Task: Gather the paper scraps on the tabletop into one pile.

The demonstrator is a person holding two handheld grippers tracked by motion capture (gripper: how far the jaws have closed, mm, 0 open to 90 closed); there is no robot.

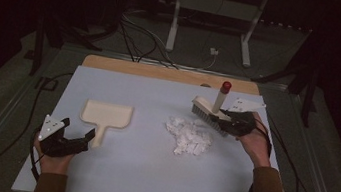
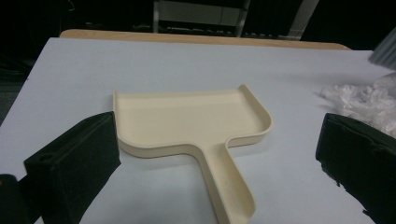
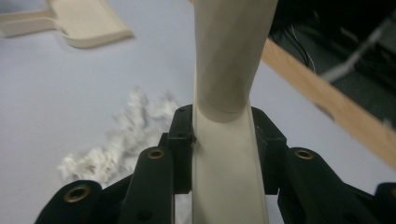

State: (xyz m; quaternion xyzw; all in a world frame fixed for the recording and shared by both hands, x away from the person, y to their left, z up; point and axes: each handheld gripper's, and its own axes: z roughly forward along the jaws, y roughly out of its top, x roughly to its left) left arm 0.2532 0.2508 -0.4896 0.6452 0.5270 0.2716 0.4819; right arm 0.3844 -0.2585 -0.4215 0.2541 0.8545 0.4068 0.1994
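Brush (image 1: 208, 110) is held at the right side of the table (image 1: 136, 182), clamped by the right gripper (image 1: 229, 122); jaws are closed against both sides of its cream back, as seen in the right gripper view (image 3: 226, 182). Long axis of the brush head runs from far-left to near-right in the high view, bristles down toward the table. Its handle (image 1: 220, 99) is tilted up and away from the person, red cap (image 1: 226, 86) at the top. In the right gripper view the handle (image 3: 229, 51) is seen rising straight up out of the jaws.

Shredded white paper pile (image 1: 188, 136) is lying just beside the bristles, on the near-left side; contact cannot be told.

Cream dustpan (image 1: 105, 115) is laid flat on the left half of the table, pan toward the far edge, handle pointed toward the person. Left gripper (image 1: 82, 140) is held wide open, nothing gripped, just beside the handle end of the dustpan. In the left gripper view the dustpan (image 2: 191, 123) is seen between and beyond the two spread jaws, handle running down toward the camera.
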